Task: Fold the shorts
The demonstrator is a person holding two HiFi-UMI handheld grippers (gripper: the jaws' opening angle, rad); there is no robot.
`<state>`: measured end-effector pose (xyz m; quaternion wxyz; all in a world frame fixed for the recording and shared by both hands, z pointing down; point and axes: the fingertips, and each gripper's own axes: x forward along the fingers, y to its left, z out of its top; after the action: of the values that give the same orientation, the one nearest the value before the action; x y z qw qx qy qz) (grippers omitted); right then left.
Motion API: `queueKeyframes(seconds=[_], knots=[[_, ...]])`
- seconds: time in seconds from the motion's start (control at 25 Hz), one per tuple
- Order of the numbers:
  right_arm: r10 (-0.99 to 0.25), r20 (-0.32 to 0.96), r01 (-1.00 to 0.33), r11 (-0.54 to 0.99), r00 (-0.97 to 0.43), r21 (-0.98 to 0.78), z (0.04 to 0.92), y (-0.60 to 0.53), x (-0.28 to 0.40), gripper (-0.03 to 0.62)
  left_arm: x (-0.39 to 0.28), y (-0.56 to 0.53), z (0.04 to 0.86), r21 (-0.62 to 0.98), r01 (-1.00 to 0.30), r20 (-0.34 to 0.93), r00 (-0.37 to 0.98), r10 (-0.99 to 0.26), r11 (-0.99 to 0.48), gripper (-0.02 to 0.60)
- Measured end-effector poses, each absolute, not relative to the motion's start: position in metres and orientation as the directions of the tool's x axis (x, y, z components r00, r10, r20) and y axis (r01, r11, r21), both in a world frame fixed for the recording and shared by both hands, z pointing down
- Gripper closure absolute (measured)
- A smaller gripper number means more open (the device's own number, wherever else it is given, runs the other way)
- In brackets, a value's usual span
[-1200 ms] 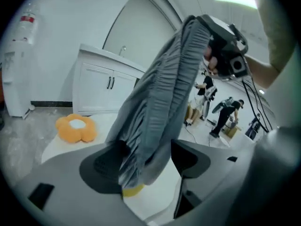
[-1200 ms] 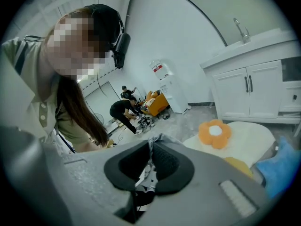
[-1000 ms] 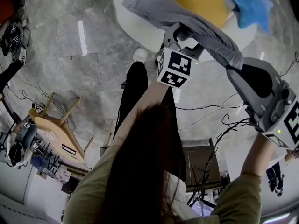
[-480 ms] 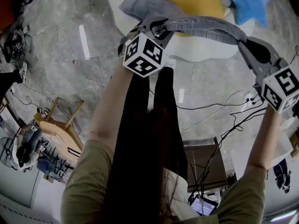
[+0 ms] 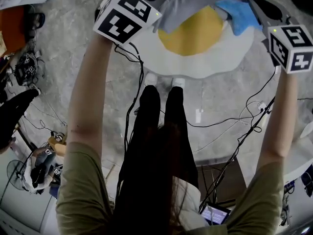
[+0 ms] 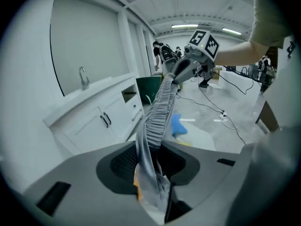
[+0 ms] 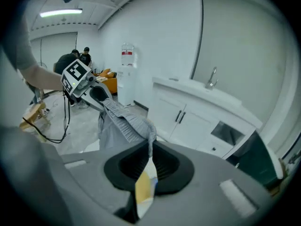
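Note:
The grey shorts (image 5: pixel 172 5) hang in the air, their gathered waistband (image 6: pixel 162 102) stretched taut between my two grippers. My left gripper (image 6: pixel 153 173) has just been closing and is shut on one end of the waistband, with cloth bunched between its jaws. My right gripper (image 7: pixel 146 171) is shut on the other end (image 7: pixel 127 121). In the head view both arms are raised, with the left marker cube (image 5: pixel 126 14) at top left and the right marker cube (image 5: pixel 291 48) at top right. The fingertips there are cut off by the top edge.
Below the shorts stands a white table (image 5: pixel 220 62) with a yellow patch (image 5: pixel 193 35) and a blue star-shaped cloth (image 5: pixel 235 14). Cables (image 5: pixel 225 124) trail across the grey floor. A white cabinet with a tap (image 6: pixel 99 114) lines the wall, with a green bin (image 6: pixel 149 87) beside it.
Both grippers have risen and spread apart, the left one swinging far left. The shorts have come up off the table and the waistband is pulled straight between them.

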<state>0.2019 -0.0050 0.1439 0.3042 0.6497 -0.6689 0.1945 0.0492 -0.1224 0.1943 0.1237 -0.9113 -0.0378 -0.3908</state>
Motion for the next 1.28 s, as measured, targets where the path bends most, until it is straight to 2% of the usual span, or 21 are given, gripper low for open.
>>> queueKeyframes(seconds=[0.12,0.2,0.24,0.28,0.44,0.56,0.72,0.76,0.88,0.96,1.16,1.28], knots=[[-0.810,0.564,-0.956,0.015,0.161,0.294,0.085,-0.017,0.228,0.569,0.075,-0.135,0.141,-0.281,0.147,0.647,0.759,-0.074,-0.948,0.456],[-0.819,0.537,-0.940,-0.007,0.200,0.340,0.070,-0.008,0.233,0.569,0.080,-0.130,0.127,-0.312,0.137,0.613,0.785,-0.089,-0.940,0.463],[-0.820,0.540,-0.946,-0.005,0.190,0.325,0.071,0.000,0.230,0.569,0.080,-0.125,0.128,-0.320,0.126,0.598,0.795,-0.097,-0.939,0.500],[-0.822,0.549,-0.960,0.008,0.153,0.279,0.078,0.010,0.224,0.571,0.078,-0.118,0.134,-0.317,0.110,0.585,0.804,-0.103,-0.942,0.571],[-0.795,0.600,-0.995,0.099,-0.088,-0.014,0.157,0.055,0.167,0.571,0.057,-0.074,0.207,-0.127,0.069,0.638,0.769,-0.028,-0.989,0.571],[-0.752,0.639,-0.986,0.088,-0.161,-0.145,0.212,0.071,0.135,0.571,0.037,-0.032,0.273,-0.046,0.021,0.680,0.733,-0.016,-0.999,0.571],[-0.743,0.630,-0.962,0.070,-0.226,-0.263,0.223,0.077,0.124,0.571,0.025,0.034,0.326,-0.026,0.019,0.713,0.701,-0.005,-0.999,0.564],[-0.742,0.622,-0.955,0.081,-0.250,-0.287,0.219,0.077,0.123,0.571,0.026,0.047,0.335,-0.006,0.019,0.718,0.696,0.009,-1.000,0.535],[-0.733,0.595,-0.929,0.142,-0.331,-0.342,0.201,0.079,0.114,0.571,0.036,0.074,0.360,0.103,0.004,0.731,0.678,0.078,-0.995,0.365],[-0.720,0.588,-0.920,0.188,-0.368,-0.345,0.189,0.079,0.106,0.571,0.044,0.078,0.374,0.130,-0.019,0.733,0.675,0.083,-0.991,0.334],[-0.726,0.525,-0.882,0.250,-0.444,-0.400,0.161,0.080,0.094,0.571,0.066,0.068,0.413,0.058,-0.075,0.768,0.640,-0.003,-0.996,0.276],[-0.737,0.488,-0.861,0.255,-0.467,-0.440,0.153,0.088,0.089,0.571,0.073,0.078,0.433,0.116,-0.134,0.785,0.620,0.008,-0.984,0.258]])
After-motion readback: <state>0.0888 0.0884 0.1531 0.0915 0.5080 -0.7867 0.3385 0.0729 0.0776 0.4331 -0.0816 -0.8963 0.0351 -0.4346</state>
